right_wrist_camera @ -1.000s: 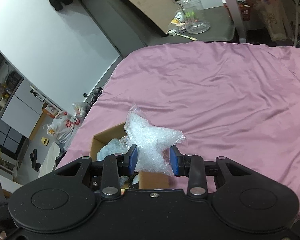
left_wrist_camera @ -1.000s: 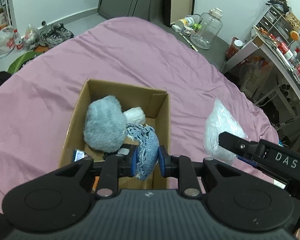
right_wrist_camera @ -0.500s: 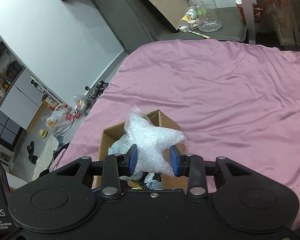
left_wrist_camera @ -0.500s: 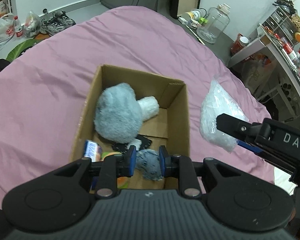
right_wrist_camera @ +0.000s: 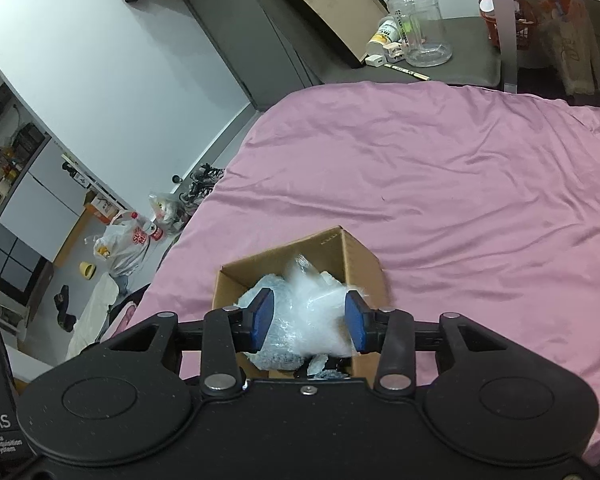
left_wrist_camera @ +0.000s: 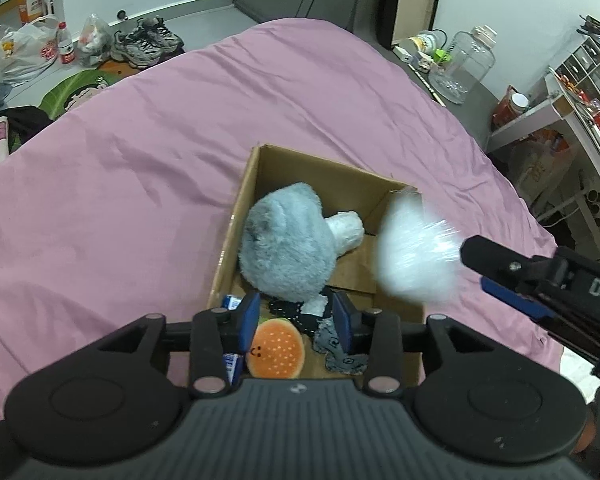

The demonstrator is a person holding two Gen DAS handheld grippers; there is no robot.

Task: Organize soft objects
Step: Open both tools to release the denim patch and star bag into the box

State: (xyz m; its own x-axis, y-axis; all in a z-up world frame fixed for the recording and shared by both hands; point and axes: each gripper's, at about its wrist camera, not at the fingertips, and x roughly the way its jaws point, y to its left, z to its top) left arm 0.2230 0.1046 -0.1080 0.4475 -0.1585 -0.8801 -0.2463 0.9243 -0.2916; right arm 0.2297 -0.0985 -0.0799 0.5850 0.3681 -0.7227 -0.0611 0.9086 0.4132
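A cardboard box [left_wrist_camera: 256, 168] sits on the pink bed. In it lie a grey plush mushroom [left_wrist_camera: 286, 246], an orange burger plush [left_wrist_camera: 276, 350], black lace, and a blue knit cloth [left_wrist_camera: 334, 346]. My left gripper [left_wrist_camera: 296, 322] is open and empty above the box's near end. My right gripper [right_wrist_camera: 309, 320] is open above the box [right_wrist_camera: 364, 264]. A clear bubble-wrap bundle [right_wrist_camera: 314, 320] is blurred between its pads, falling free; it also shows in the left wrist view [left_wrist_camera: 416, 252] over the box's right wall.
The pink bedsheet [left_wrist_camera: 140, 168] spreads around the box. Beyond the bed are a large clear jar [left_wrist_camera: 462, 66], a white desk with clutter [left_wrist_camera: 572, 120], shoes and plastic bags [left_wrist_camera: 144, 44] on the floor, and a dark wardrobe.
My left gripper opened and the blue knit cloth dropped into the box. My right gripper moved over the box and opened; the bubble wrap is falling out of it.
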